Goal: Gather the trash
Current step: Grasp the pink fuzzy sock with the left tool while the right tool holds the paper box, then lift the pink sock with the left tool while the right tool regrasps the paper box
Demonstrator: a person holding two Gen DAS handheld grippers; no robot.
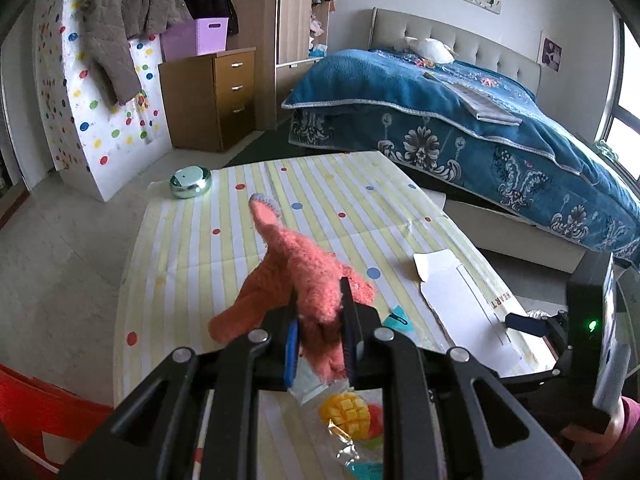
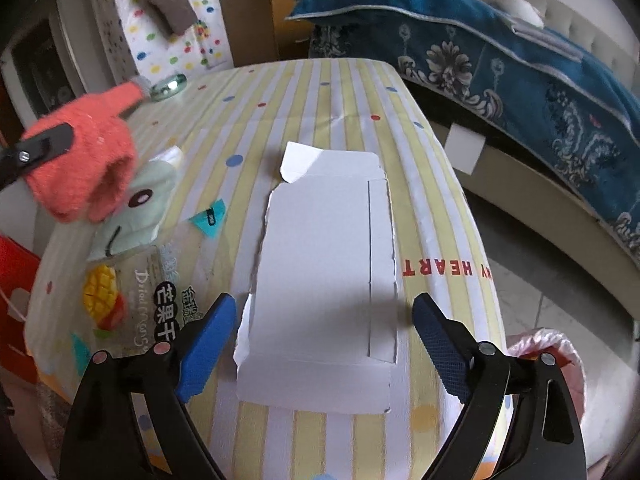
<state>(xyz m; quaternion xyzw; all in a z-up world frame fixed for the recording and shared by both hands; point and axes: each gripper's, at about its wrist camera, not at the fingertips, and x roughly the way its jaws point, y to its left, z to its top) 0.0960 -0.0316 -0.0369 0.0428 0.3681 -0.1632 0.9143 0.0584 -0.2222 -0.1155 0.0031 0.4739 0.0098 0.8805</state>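
Observation:
My left gripper [image 1: 320,300] is shut on a fuzzy coral glove [image 1: 292,264] and holds it above the striped table; the glove also shows at the left of the right wrist view [image 2: 88,152]. My right gripper [image 2: 324,320] is open, its blue pads either side of a flattened white cardboard box [image 2: 324,264] lying on the table; the box also shows in the left wrist view [image 1: 460,300]. A dried mango snack bag [image 2: 132,292] lies at the table's left front, under the left gripper [image 1: 348,412]. A teal wrapper scrap [image 2: 210,216] lies beside the box.
A pale green pouch with an eye [image 2: 140,208] lies by the snack bag. A round metal tin [image 1: 190,182] sits at the table's far left corner. A red bag [image 1: 36,408] stands left of the table. A bed with a blue blanket [image 1: 460,112] is at the right.

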